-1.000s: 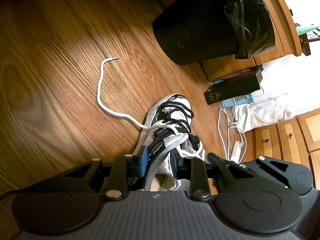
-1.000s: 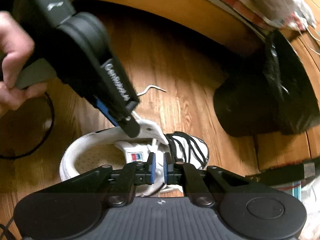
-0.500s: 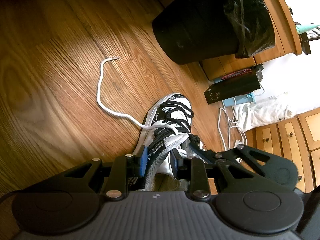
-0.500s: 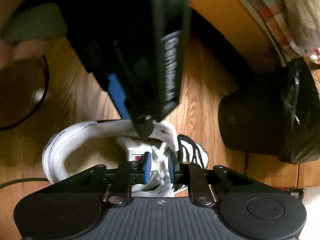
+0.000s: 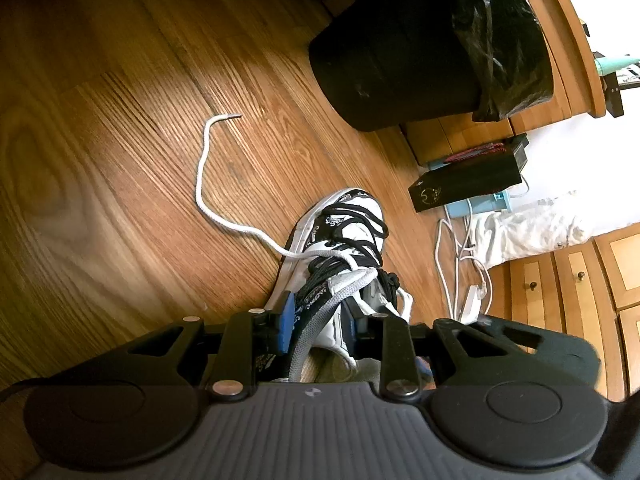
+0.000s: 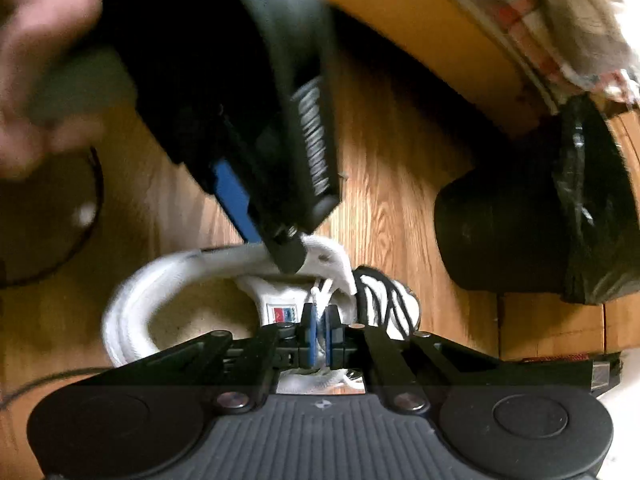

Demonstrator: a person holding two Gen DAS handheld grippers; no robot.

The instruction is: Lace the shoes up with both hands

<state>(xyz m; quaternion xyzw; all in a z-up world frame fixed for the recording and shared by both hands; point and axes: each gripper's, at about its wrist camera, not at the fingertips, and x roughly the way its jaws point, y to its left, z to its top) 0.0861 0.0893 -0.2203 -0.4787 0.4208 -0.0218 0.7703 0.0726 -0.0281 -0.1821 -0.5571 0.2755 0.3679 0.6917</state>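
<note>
A white shoe (image 5: 344, 236) with black patterned lacing lies on the wood floor. Its white lace (image 5: 204, 172) trails off to the left. My left gripper (image 5: 320, 316) is shut on the shoe's side flap, beside a grey pull loop. From the right wrist view, the left gripper (image 6: 286, 248) comes down from the upper left onto the white collar (image 6: 132, 308). My right gripper (image 6: 320, 328) sits over the tongue, shut on a strand of white lace (image 6: 320, 296). Its black frame (image 5: 520, 340) shows at the lower right of the left wrist view.
A black bin (image 5: 400, 48) with a bag liner stands beyond the toe. A black box (image 5: 468, 184), white cables (image 5: 456, 264) and wooden drawers (image 5: 560, 280) lie to the right. A black cable loop (image 6: 92, 216) lies left of the heel. A hand (image 6: 44, 60) holds the left gripper.
My right gripper moved closer over the tongue, opened around the white lace, then shut on it. The left gripper and the shoe stayed put.
</note>
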